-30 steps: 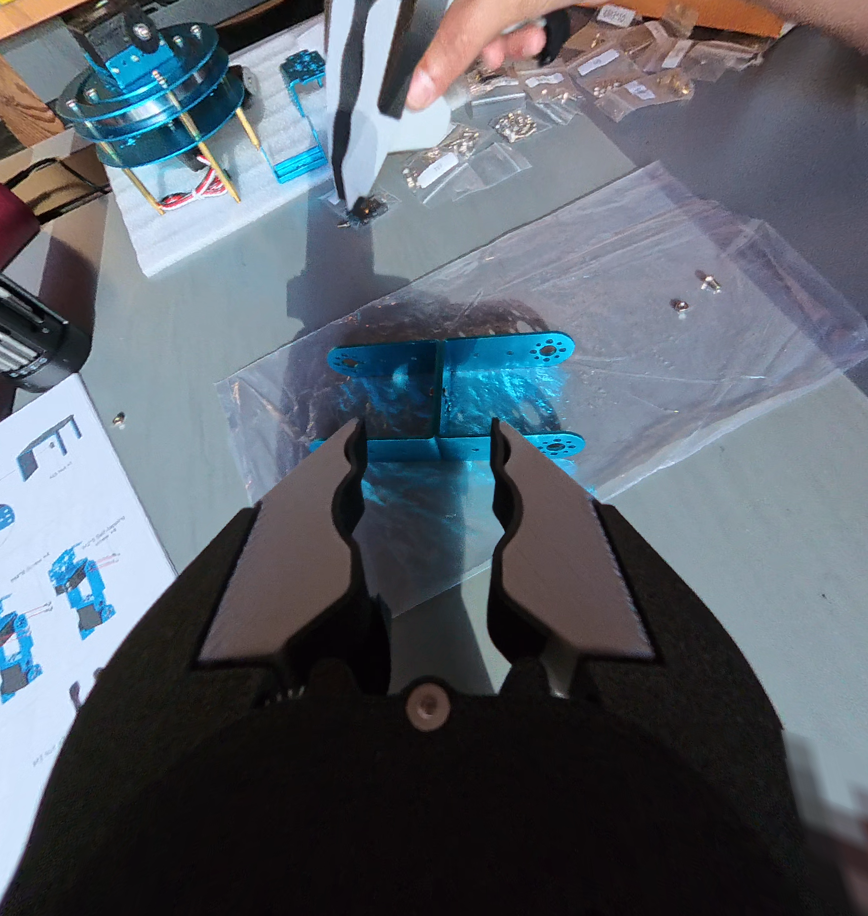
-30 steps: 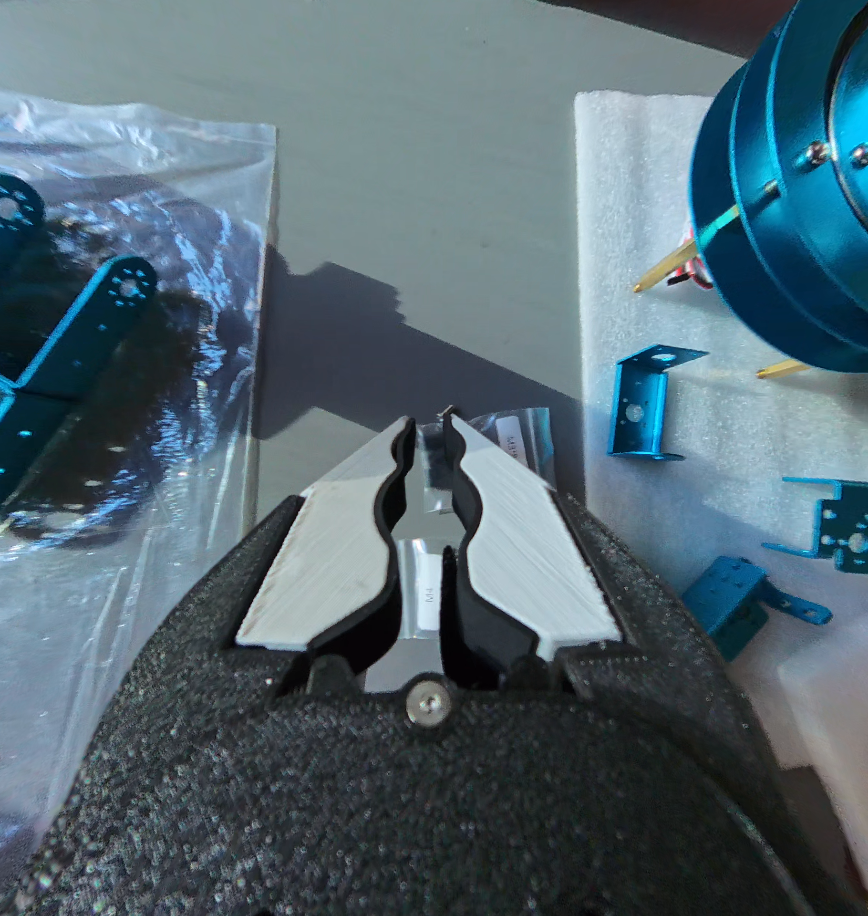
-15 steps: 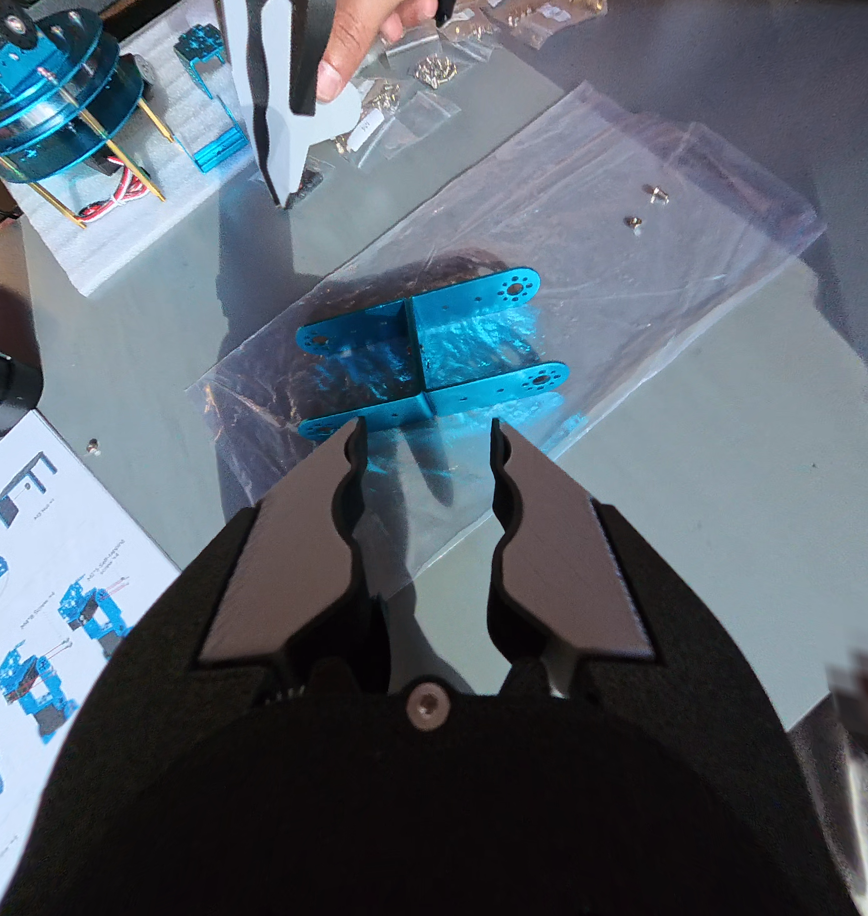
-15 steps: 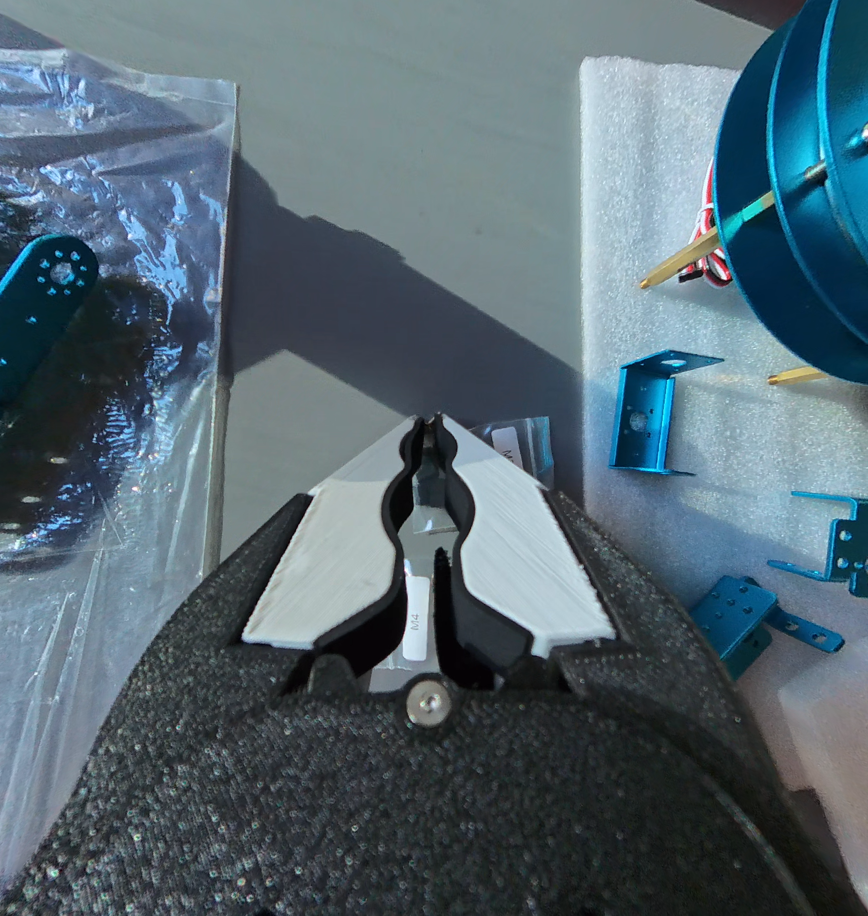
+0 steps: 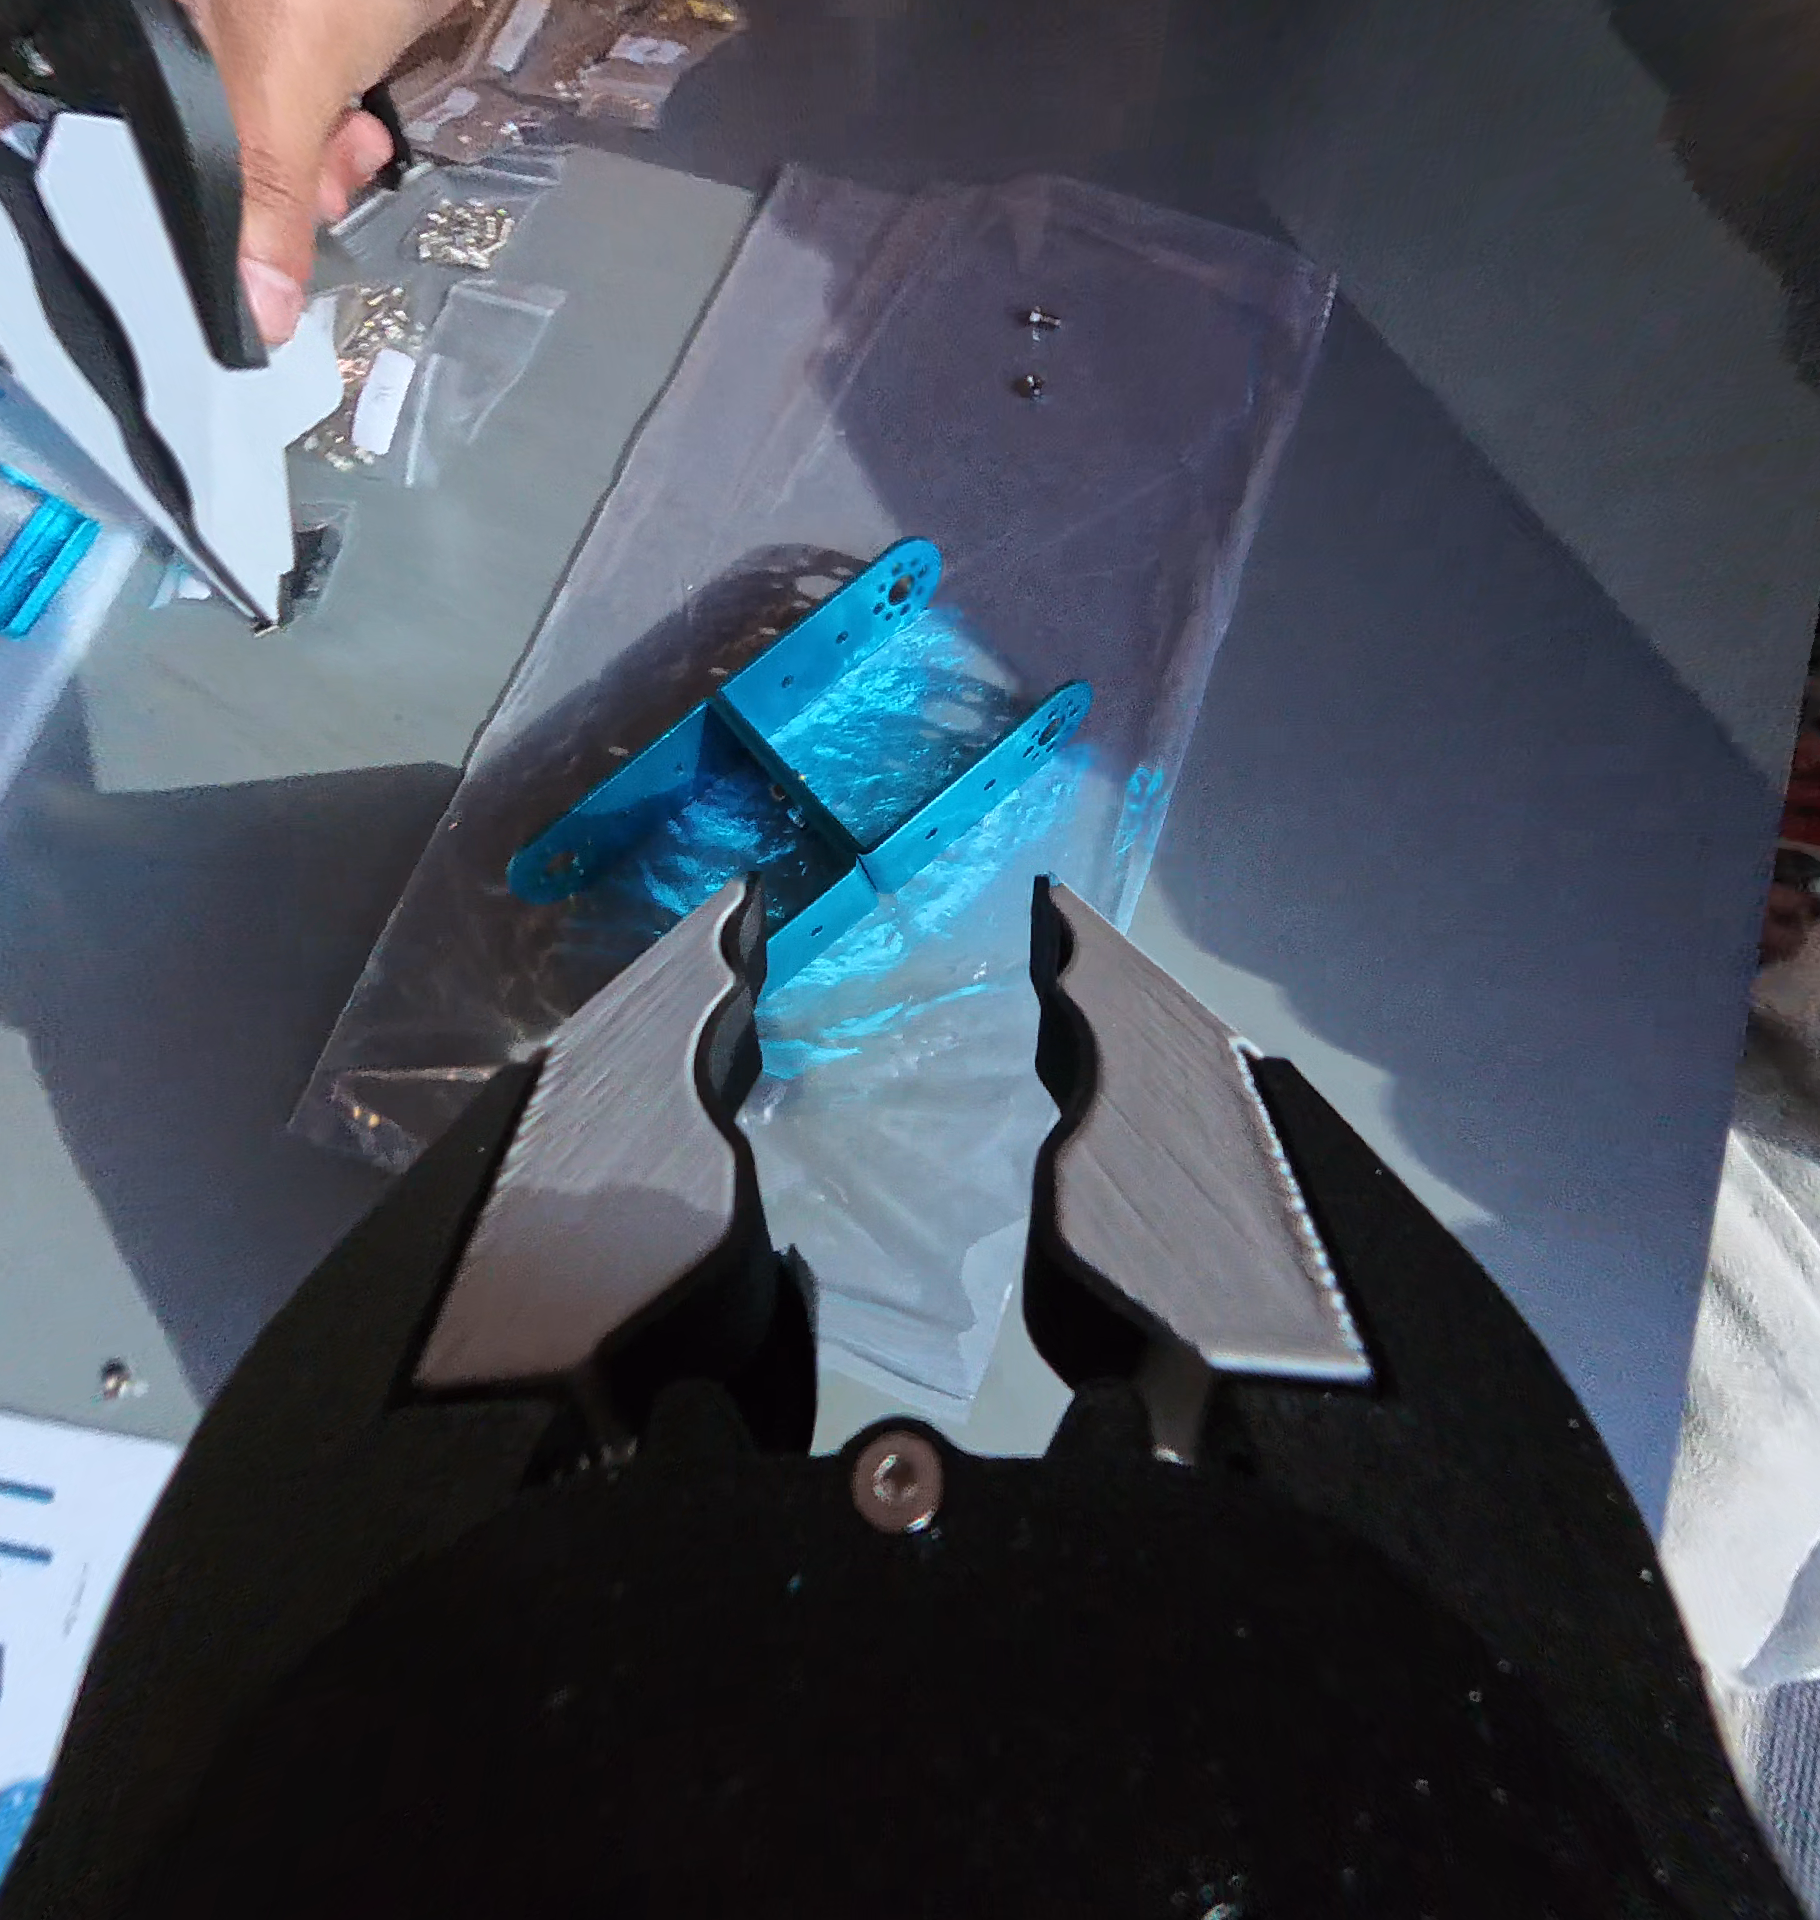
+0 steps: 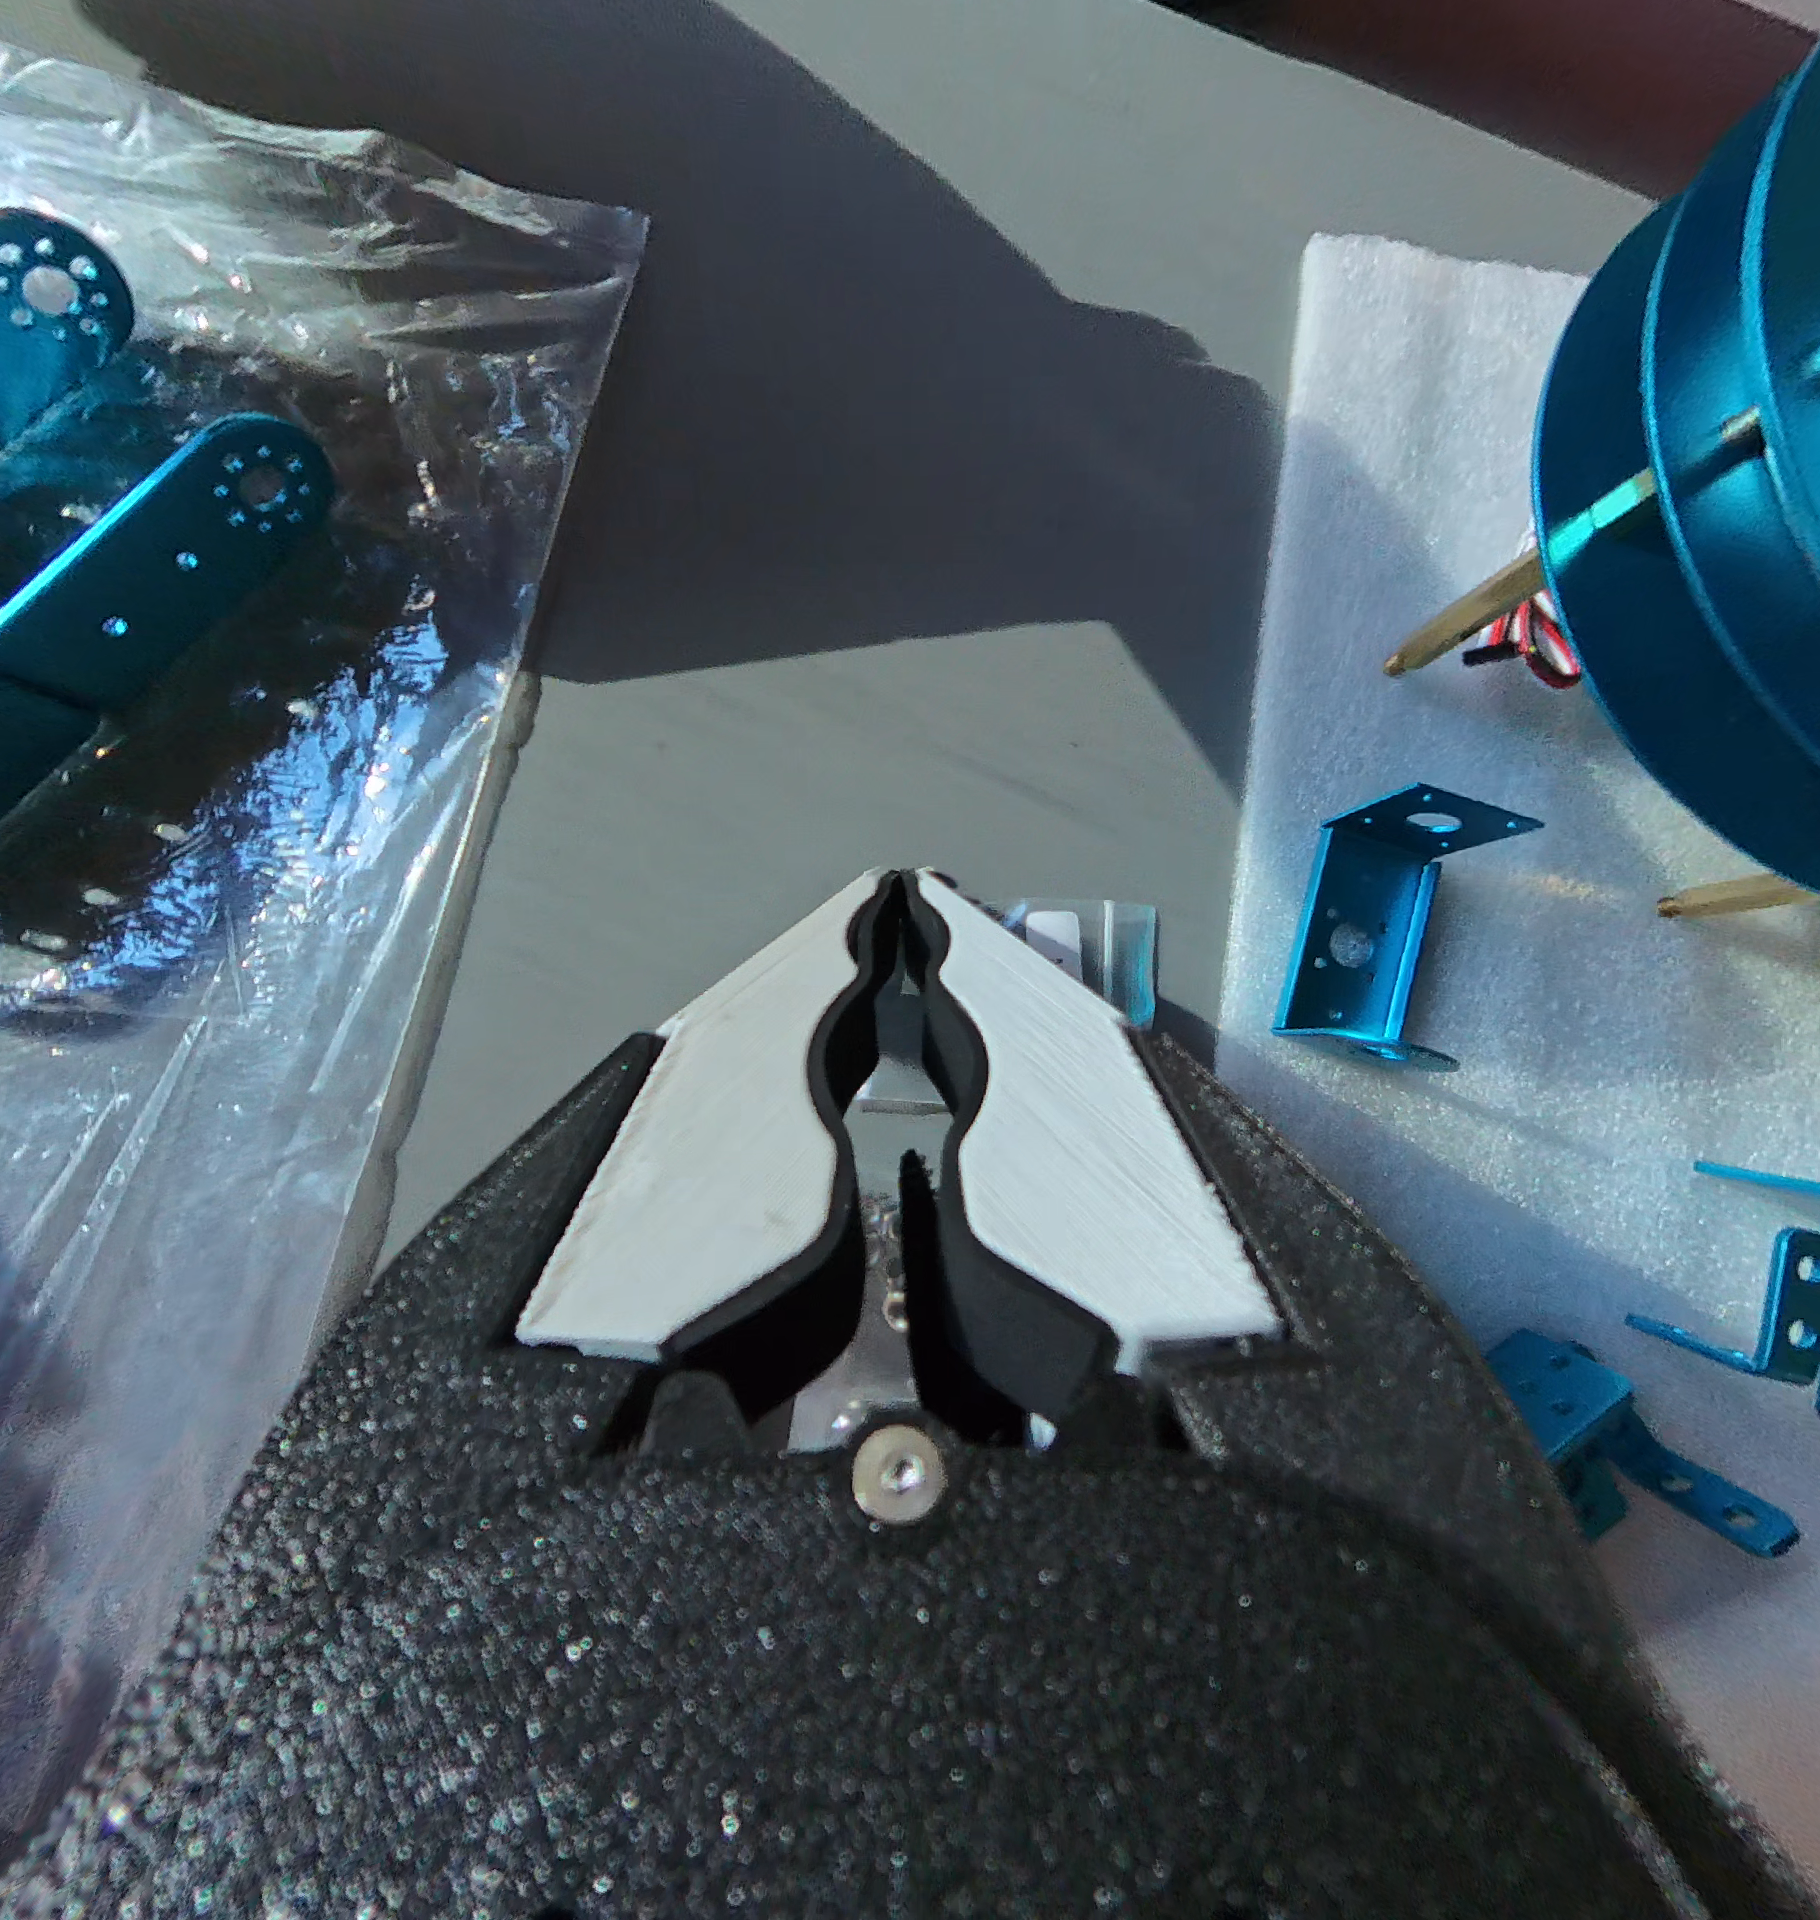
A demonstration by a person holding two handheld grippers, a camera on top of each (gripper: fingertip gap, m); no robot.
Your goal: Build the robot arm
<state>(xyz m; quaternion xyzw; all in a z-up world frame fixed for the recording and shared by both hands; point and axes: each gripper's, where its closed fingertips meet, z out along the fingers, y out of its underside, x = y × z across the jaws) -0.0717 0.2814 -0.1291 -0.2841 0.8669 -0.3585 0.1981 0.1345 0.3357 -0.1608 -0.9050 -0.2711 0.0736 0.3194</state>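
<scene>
In the left wrist view, the left gripper (image 5: 895, 894) hangs with its jaws wide apart and nothing between them, just above the blue bracket assembly (image 5: 812, 748) on a clear plastic sheet (image 5: 1145, 499) at frame centre. In the right wrist view, the right gripper (image 6: 901, 883) has its fingertips pinched together on a small clear bag (image 6: 1082, 945), just left of the white foam pad (image 6: 1508, 1091).
</scene>
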